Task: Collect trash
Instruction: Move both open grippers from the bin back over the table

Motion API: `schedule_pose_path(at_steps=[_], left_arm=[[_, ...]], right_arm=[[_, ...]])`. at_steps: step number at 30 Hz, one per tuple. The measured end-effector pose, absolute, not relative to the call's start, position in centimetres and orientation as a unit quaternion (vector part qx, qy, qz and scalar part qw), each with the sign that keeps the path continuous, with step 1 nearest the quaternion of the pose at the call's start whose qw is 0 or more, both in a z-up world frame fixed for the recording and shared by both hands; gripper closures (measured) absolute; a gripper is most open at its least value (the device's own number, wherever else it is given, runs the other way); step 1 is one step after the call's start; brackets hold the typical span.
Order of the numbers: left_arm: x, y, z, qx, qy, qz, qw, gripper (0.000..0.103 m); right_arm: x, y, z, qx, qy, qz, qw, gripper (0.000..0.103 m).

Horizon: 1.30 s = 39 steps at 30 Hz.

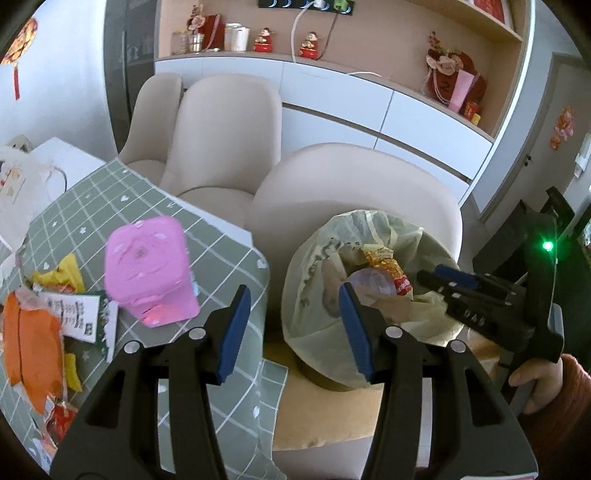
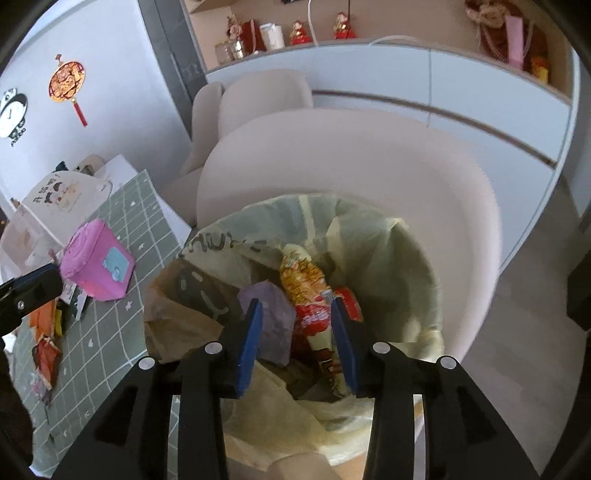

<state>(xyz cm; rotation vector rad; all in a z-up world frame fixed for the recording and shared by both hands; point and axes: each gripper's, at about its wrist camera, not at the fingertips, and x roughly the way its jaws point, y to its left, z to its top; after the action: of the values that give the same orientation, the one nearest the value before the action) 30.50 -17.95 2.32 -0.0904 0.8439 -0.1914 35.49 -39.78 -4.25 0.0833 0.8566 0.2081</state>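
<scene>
The right gripper (image 2: pixel 297 343) hangs released over the bin bag (image 2: pixel 388 258) so trash drops in; the left gripper (image 1: pixel 295 328), empty, turns toward wrappers (image 1: pixel 33 347) at nine o'clock.

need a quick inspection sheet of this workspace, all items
surface: green checked tablecloth on the table
job's things: lined trash bin holding wrappers; orange wrapper and other scraps on the cloth
clutter: pink box
grippers: left hand-held gripper open, empty; right hand-held gripper open over the bin
cables: white cable at the shelf
surroundings: beige chairs, cabinets
</scene>
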Motion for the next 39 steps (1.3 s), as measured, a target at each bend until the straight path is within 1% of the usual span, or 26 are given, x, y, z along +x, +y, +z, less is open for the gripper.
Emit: schedule_pose_path(at_steps=[5, 10, 17, 21, 27, 33, 35, 39], left_arm=[[28.5, -12.7, 2.6, -0.071, 0.399, -0.06, 0.912, 0.056], [25.4, -4.6, 2.5, -0.096, 0.394, 0.002, 0.914, 0.056], [18.9, 9.5, 1.0, -0.16, 0.394, 0.156, 0.891, 0.056], [15.0, 14.8, 0.6, -0.202, 0.38, 0.218, 0.876, 0.056], [9.5, 18.3, -0.6, -0.239, 0.375, 0.259, 0.857, 0.056], [4.8, 19.9, -2.3, -0.265, 0.385, 0.284, 0.837, 0.056], [3.3, 20.1, -2.4, -0.271, 0.384, 0.292, 0.833, 0.056], [1.4, 20.9, -2.5, -0.281, 0.381, 0.298, 0.829, 0.056]], right_arm=[[33.9, -38.3, -1.1, 0.035, 0.377, 0.115, 0.918, 0.066], [32.8, -33.9, 1.0, 0.016, 0.362, 0.156, 0.919, 0.066], [30.5, -22.9, 0.0, -0.044, 0.393, 0.275, 0.876, 0.066], [28.6, -16.3, -1.7, -0.079, 0.412, 0.36, 0.833, 0.066], [25.7, -8.1, -4.3, -0.102, 0.439, 0.448, 0.772, 0.066], [20.7, -0.4, -5.3, -0.153, 0.438, 0.565, 0.682, 0.066], [19.6, 1.2, -6.0, -0.161, 0.442, 0.586, 0.66, 0.066], [17.5, 3.4, -7.7, -0.207, 0.437, 0.591, 0.646, 0.066]])
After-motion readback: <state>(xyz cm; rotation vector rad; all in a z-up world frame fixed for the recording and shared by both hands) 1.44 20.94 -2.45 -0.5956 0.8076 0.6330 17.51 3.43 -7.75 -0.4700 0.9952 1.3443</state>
